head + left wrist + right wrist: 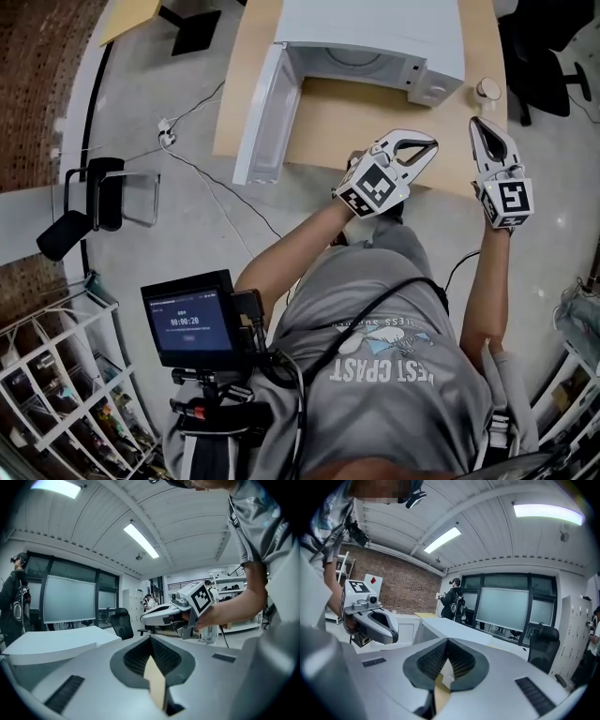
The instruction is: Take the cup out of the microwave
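The white microwave (pixel 375 37) stands on the wooden table (pixel 356 117) with its door (pixel 265 117) swung open to the left. Only the turntable (pixel 354 59) shows in its cavity. A small pale round cup (pixel 487 89) sits on the table just right of the microwave. My left gripper (pixel 427 142) hovers over the table's near edge, shut and empty. The right gripper (pixel 476 123) is beside it, below the cup, also shut and empty. In each gripper view, left (pixel 151 640) and right (pixel 447 641), the jaws meet with nothing between them.
A black office chair (pixel 553 56) stands right of the table. Cables (pixel 202 169) run over the floor at the left, near a black stand (pixel 94 202). White wire shelves (pixel 66 394) fill the lower left corner. A person (pixel 452 603) stands far off by the windows.
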A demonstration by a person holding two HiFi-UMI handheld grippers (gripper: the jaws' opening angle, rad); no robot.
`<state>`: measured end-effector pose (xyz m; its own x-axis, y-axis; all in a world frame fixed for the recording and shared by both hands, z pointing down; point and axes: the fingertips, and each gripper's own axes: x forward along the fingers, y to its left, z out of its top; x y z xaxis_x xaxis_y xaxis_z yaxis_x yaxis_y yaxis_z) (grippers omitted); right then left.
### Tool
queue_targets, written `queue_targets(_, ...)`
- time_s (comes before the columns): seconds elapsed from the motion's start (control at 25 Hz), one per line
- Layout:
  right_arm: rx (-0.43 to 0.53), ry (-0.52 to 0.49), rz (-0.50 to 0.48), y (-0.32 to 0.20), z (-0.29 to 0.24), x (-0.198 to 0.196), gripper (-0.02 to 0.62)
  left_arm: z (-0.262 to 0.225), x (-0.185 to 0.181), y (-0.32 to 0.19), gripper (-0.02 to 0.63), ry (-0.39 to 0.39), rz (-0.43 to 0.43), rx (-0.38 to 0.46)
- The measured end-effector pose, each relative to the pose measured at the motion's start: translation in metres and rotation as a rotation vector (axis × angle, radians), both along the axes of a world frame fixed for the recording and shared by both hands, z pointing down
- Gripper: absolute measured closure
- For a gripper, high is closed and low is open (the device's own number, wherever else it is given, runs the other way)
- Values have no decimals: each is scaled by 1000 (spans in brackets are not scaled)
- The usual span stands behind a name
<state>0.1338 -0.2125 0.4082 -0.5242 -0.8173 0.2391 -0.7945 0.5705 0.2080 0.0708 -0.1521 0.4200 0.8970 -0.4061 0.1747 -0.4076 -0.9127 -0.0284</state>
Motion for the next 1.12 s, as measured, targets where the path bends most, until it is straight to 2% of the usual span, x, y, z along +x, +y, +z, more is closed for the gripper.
queue_targets(0.44,61,-26,-93,48,-18,-60,583,-5,-56,34,563,-34,7,114)
queue_targets(0.68,139,-60,-121,74,-29,-81,583,-2,-85,54,563,-53,-1,177)
queue_targets(0.76,132,-51,-107,88,-29,-85,583,-4,-98,67,563,-57,0,193)
queue_targets(0.84,119,-38,-83,104,-36,-91,584,-8,-114,83,563,-57,0,199)
queue_targets(1.0,192,-34,-97,144,-76,-112,583,-21,-152,124,563,-58,-16,178)
queue_targets(1.12,200,-19,-89,168,-89,-117,583,-19,-173,147,563,-51,-33,150)
